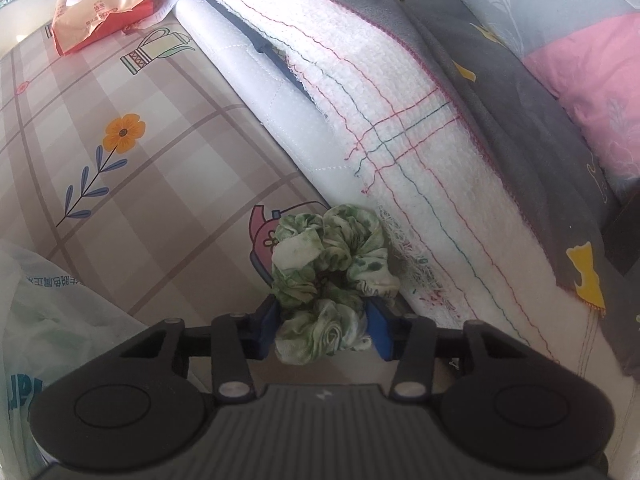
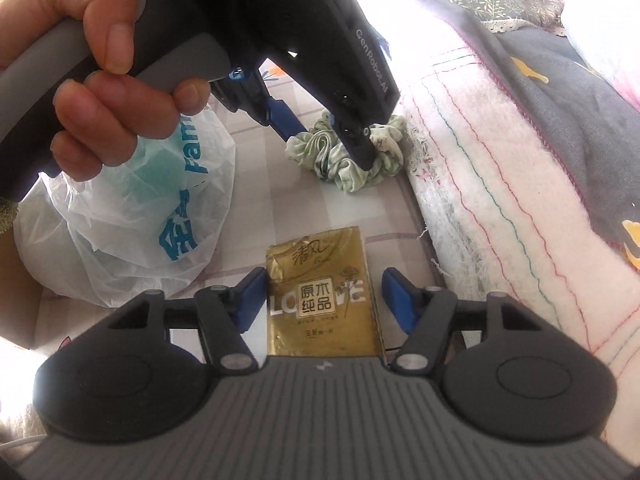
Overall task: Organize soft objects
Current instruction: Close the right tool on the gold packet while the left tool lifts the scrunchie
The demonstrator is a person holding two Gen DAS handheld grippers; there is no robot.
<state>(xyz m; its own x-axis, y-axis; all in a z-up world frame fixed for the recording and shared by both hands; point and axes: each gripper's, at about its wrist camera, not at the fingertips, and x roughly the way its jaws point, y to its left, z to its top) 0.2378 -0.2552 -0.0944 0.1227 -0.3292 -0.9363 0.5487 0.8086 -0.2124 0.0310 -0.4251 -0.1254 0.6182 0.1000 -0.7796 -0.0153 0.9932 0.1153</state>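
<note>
Left gripper (image 1: 326,330): blue pads press both sides of the green scrunchie (image 1: 332,276), which lies on the checked tablecloth (image 1: 120,184) against the edge of the white blanket (image 1: 420,152).

Right gripper (image 2: 320,300): jaws apart, straddling the gold tissue pack (image 2: 320,300); left pad touching or nearly so, right pad clear. Pack's long axis runs along the fingers, dead ahead.

Only the right wrist view shows the hand (image 2: 100,76) holding the left gripper and the plastic bag (image 2: 132,224) whole.
</note>
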